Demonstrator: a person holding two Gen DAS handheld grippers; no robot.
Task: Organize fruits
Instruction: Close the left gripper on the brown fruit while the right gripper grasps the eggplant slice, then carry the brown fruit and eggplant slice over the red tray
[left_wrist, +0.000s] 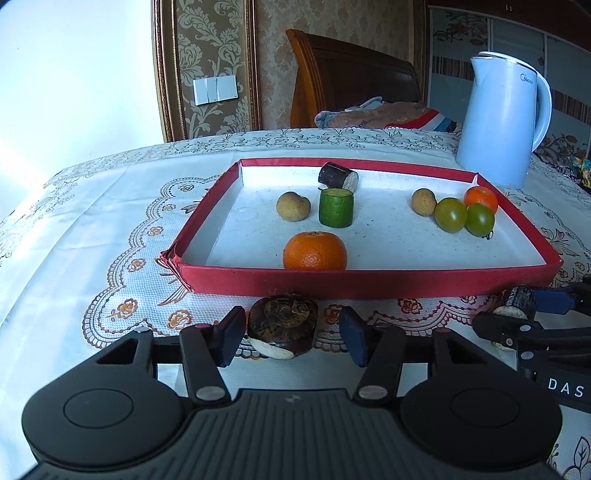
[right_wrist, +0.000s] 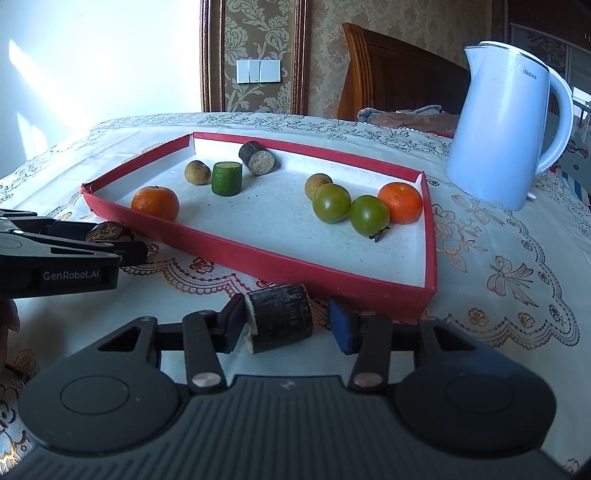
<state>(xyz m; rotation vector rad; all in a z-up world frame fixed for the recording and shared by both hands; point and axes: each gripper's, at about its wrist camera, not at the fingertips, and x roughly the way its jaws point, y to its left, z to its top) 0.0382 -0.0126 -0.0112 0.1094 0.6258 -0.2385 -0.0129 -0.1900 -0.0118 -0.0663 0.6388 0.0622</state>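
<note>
Both tongs open w/ gaps: left gripper (left_wrist: 291, 334) round water chestnut (left_wrist: 282, 325), right gripper (right_wrist: 286, 323) round cane piece (right_wrist: 279, 317), near tray (left_wrist: 369, 284) front edge; off-centre squeeze could roll either away.

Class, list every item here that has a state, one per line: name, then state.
left gripper: open around the water chestnut, right pad clear
right gripper: open around the dark sugarcane piece, right pad clear
red tray: holds fruit
green sugarcane piece: upright
kettle: lid shut
</note>
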